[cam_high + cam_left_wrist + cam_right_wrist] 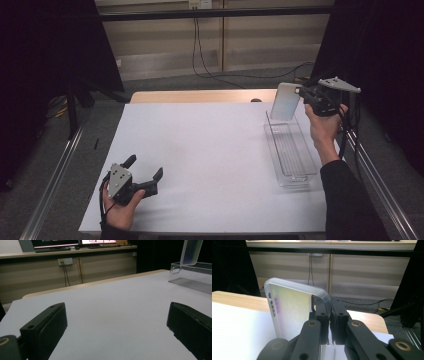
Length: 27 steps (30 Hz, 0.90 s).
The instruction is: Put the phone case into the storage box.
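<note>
now the right gripper (304, 94) pinches the clear lid (285, 101) by its edge above the far end of the clear tray (300, 175), and it could slip and drop because the hold is so thin.

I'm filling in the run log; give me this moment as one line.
right gripper: shut on clear lid, above far end of clear tray | left gripper: open, holds nothing, low over white sheet
</note>
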Available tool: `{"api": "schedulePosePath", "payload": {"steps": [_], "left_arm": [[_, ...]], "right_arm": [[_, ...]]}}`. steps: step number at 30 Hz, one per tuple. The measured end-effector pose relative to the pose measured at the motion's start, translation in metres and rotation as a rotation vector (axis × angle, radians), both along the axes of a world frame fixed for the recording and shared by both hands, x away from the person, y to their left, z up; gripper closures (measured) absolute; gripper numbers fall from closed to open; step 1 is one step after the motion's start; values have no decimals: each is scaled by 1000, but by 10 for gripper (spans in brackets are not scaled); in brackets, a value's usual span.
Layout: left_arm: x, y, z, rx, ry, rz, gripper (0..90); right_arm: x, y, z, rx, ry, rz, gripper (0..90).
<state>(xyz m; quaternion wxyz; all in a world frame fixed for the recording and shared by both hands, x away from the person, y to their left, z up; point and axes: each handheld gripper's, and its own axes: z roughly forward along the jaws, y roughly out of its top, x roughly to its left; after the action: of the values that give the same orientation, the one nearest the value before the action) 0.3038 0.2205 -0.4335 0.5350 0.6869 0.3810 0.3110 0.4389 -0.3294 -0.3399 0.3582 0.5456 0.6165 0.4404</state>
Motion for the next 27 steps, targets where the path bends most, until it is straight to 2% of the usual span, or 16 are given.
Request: {"api": "schedulePosePath", "payload": {"steps": [6, 19, 27], "left_arm": [[0, -1, 0, 4, -1, -7, 30], [0, -2, 0, 4, 1, -9, 30], [0, -2, -1, 6, 2, -5, 31]], "right_arm": [[5, 2, -8, -8, 15, -7, 860], [13, 10, -23, -60, 40, -28, 859], [15, 9, -36, -68, 62, -38, 859]]}}
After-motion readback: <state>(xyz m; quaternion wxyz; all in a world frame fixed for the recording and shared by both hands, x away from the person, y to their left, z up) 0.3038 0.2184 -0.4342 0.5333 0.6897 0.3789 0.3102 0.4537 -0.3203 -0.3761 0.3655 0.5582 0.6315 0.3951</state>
